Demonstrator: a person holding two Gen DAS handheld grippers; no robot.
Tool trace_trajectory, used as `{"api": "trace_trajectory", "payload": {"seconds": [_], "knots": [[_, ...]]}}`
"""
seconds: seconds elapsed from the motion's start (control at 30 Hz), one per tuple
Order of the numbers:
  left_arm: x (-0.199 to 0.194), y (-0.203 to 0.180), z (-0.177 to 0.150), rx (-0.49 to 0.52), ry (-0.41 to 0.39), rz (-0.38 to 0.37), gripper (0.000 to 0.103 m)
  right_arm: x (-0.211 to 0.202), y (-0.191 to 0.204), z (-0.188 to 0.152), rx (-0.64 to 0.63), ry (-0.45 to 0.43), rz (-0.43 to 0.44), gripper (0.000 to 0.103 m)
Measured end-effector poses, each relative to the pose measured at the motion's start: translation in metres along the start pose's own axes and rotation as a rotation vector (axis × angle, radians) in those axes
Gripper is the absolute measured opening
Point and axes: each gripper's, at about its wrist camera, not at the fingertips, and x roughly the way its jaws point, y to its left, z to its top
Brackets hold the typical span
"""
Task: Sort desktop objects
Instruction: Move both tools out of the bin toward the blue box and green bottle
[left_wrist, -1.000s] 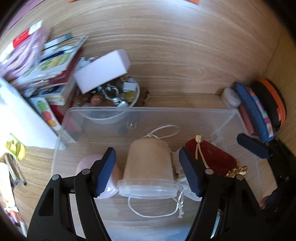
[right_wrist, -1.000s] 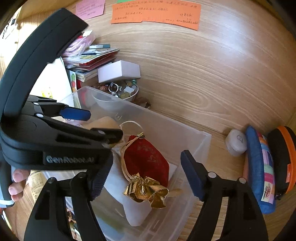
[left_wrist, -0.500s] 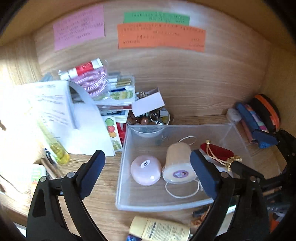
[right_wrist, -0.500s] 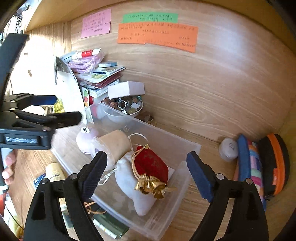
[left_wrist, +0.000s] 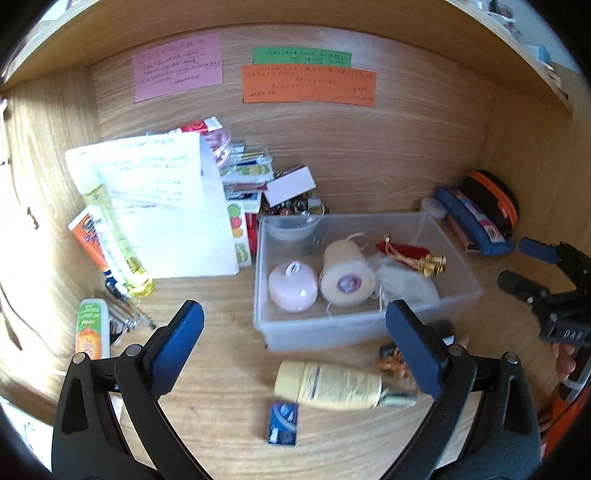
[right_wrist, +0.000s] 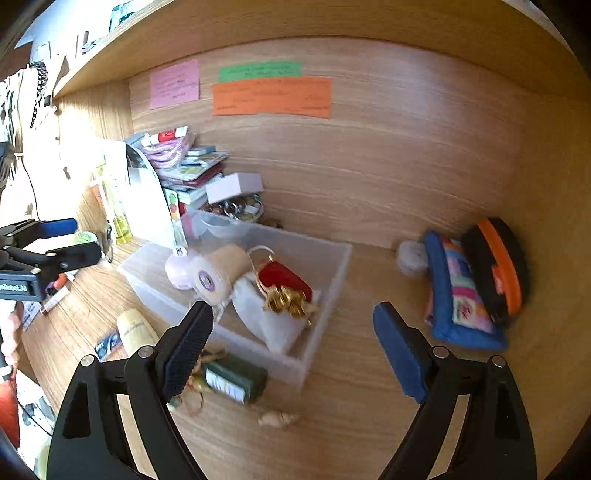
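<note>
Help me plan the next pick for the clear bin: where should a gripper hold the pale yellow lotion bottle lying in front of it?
Grip the pale yellow lotion bottle across its round body, mid-length, from above. It lies flat with bare desk on both long sides.

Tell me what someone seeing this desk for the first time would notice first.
Probably the clear plastic bin mid-desk, holding a red pouch with gold trim, a pink round case and a beige roll. Then the orange note on the back wall, and both open grippers, left and right, hovering empty in front.
</note>
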Motion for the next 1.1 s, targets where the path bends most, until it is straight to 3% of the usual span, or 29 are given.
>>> {"api": "trace_trajectory", "payload": {"seconds": [0.23,0.4,0.63,0.87,0.93,1.0,1.1], "knots": [[0.012,0.009,-0.034,-0.017,0.073,-0.013,0.101,-0.012,0.001,-0.029,0.012,0.015,-0.015,0.087],[0.031,0.012,-0.063,0.006,0.144,0.025,0.101,-0.006,0.015,-0.051,-0.014,0.050,-0.002,0.087],[0.041,0.019,-0.088,-0.008,0.193,-0.004,0.101,0.017,0.041,-0.072,-0.069,0.086,0.000,0.087],[0.055,0.021,-0.106,0.048,0.248,0.003,0.101,0.047,0.045,-0.073,-0.023,0.167,0.051,0.085],[0.058,0.021,-0.109,0.053,0.259,-0.004,0.101,0.054,0.045,-0.073,-0.012,0.184,0.057,0.083],[0.061,0.021,-0.111,0.059,0.271,-0.001,0.101,0.061,0.049,-0.072,-0.024,0.200,0.048,0.073],[0.061,0.022,-0.112,0.059,0.269,-0.004,0.100,0.067,0.052,-0.071,-0.034,0.215,0.035,0.071]]}}
